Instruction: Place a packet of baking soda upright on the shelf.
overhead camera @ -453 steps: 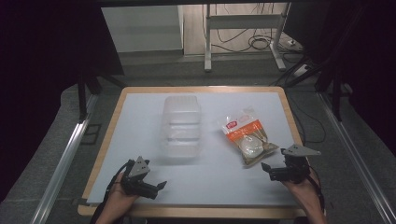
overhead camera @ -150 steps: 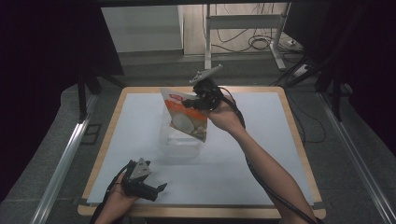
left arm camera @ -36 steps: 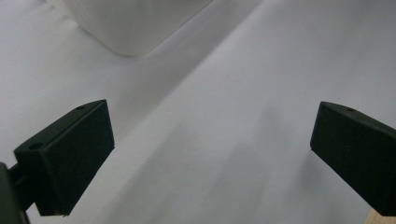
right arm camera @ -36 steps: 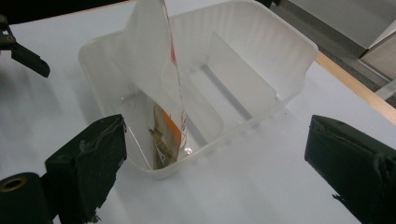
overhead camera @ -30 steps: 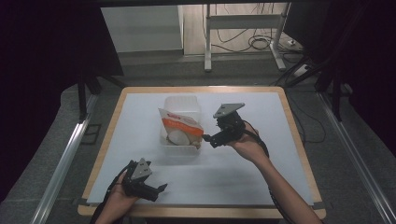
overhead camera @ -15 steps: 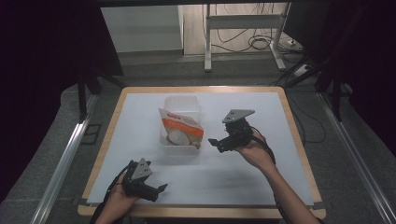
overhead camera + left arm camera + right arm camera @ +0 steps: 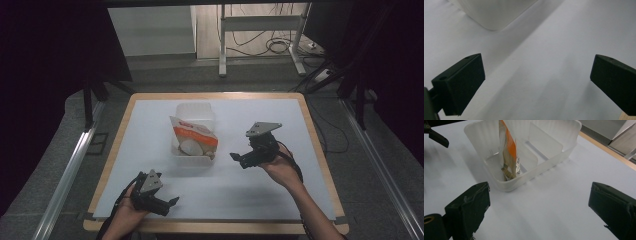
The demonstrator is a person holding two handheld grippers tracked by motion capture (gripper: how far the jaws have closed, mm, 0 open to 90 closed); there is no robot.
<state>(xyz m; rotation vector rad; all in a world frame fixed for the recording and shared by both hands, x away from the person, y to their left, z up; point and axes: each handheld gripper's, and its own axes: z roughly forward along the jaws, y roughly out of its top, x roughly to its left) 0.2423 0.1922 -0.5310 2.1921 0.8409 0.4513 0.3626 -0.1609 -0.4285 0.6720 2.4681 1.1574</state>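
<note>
An orange-and-white snack packet (image 7: 509, 152) stands in the translucent plastic divided bin (image 7: 554, 157); the right gripper (image 7: 239, 159) and left gripper (image 7: 170, 204) gape wide, empty.

A translucent white bin (image 7: 554, 157) holds an orange-and-white packet (image 7: 509, 152) on a white, wood-edged table (image 7: 115, 140); black tools.

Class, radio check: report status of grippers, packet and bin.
Left gripper open, near table edge. Right gripper open, beside bin. Packet stands tilted in bin's near compartment. Nothing in the way.

Left gripper (image 7: 537, 82) jaws wide apart over white table (image 7: 554, 45); translucent container (image 7: 494, 12) ahead.
</note>
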